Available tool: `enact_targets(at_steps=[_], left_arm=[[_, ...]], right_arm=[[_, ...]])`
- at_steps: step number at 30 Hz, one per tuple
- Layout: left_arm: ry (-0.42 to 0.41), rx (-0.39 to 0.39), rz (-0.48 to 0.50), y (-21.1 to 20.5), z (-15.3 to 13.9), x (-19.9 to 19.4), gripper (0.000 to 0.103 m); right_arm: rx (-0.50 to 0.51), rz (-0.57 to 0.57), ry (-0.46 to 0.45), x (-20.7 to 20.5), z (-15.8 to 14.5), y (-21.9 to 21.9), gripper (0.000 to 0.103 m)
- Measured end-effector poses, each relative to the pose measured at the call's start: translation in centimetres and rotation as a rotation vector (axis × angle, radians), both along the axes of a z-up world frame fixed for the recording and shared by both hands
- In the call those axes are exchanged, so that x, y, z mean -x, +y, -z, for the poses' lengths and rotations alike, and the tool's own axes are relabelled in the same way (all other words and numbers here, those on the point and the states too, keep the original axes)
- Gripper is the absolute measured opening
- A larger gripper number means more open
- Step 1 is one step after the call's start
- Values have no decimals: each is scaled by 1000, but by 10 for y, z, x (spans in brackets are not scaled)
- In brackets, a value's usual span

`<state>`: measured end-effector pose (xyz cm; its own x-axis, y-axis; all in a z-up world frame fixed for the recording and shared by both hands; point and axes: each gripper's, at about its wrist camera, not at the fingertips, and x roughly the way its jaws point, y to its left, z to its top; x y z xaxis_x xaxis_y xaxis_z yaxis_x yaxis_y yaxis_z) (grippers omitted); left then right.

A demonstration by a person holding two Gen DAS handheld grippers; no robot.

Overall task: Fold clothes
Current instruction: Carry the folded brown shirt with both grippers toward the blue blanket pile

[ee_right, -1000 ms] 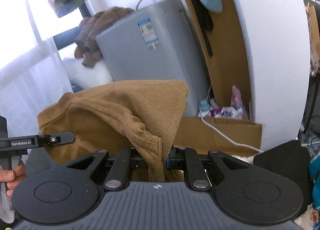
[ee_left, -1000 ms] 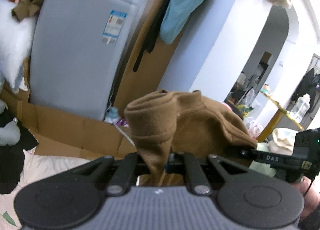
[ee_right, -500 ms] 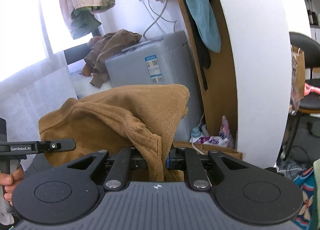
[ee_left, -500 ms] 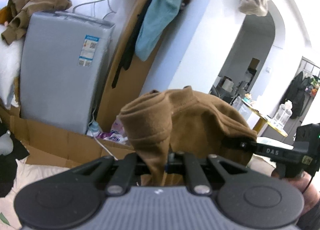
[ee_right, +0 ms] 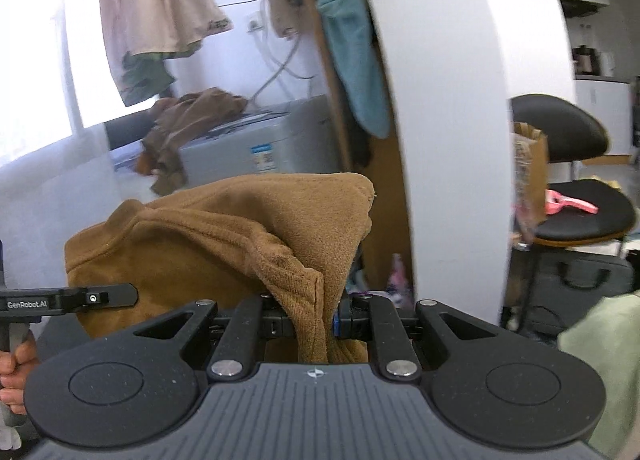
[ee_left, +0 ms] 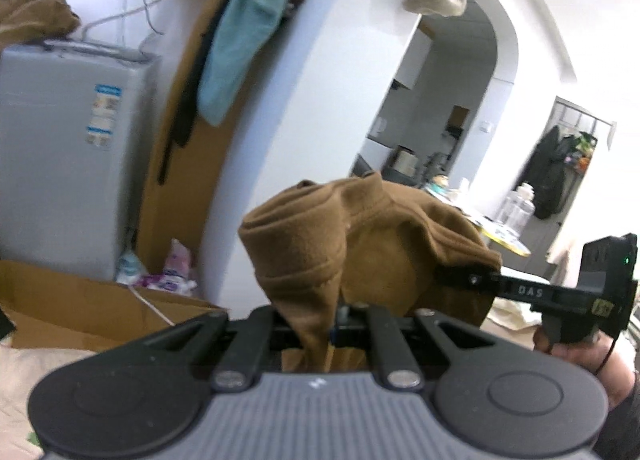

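A brown garment (ee_left: 360,244) of soft, fleecy knit hangs in the air between the two tongs, in front of a white curved wall (ee_left: 320,99). The left gripper (ee_left: 316,324) has its black jaws nearly closed on a thick rolled fold of the fabric, which bulges above them into a rounded hump with a stitched hem band running across it. In the right wrist view the same brown garment (ee_right: 224,236) rises above the right gripper (ee_right: 316,320), whose jaws are pinched almost together on a ribbed, towel-like edge that drops straight down between them. The cloth spreads left from there as a broad, slack sheet with a raised seam ridge, reaching the thin flat finger of the left gripper (ee_right: 100,298), held by a hand (ee_right: 16,364) at the near left edge. In the left wrist view the right gripper (ee_left: 472,280) shows as a slim black bar clamped on the garment's far right corner.

Behind, at the left, stands a grey boxy washing machine (ee_left: 60,155) with a smooth metal-look side and a label, and crumpled brown clothes (ee_right: 188,127) lie on its lid. A teal towel (ee_left: 240,43) of plush cloth hangs from a wooden panel (ee_left: 188,195). Corrugated cardboard (ee_left: 80,304) lies flat near the machine's base. At the far right a black round-backed chair (ee_right: 568,163) with a padded seat bears a pink object (ee_right: 568,201).
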<state>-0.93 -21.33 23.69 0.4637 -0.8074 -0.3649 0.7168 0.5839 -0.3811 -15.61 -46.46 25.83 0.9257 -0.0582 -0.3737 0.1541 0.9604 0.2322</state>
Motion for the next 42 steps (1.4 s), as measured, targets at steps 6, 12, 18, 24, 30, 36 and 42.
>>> enact_targets(at_steps=[6,12,18,24,30,36,42], left_arm=[[25,7,112,-25,18,8,8],[53,-33,204,-57,56,7,8],[82,-83,264,-86,102,-6,8],[135,-127,274,-104,135,-19,8],[180,-178,276,-119,171,-37,8],[196,-190,328,-136,207,-46,8],[224,-204,381,-159,241,-57,8]], right_arm=[[30,144,33,28,15,-8,14],[57,263,72,48,51,-19,14],[13,349,112,52,103,-40,14],[-1,413,124,44,147,-54,14],[-18,412,160,28,189,-69,14],[-9,443,177,19,233,-82,14],[-12,521,155,21,271,-95,14]])
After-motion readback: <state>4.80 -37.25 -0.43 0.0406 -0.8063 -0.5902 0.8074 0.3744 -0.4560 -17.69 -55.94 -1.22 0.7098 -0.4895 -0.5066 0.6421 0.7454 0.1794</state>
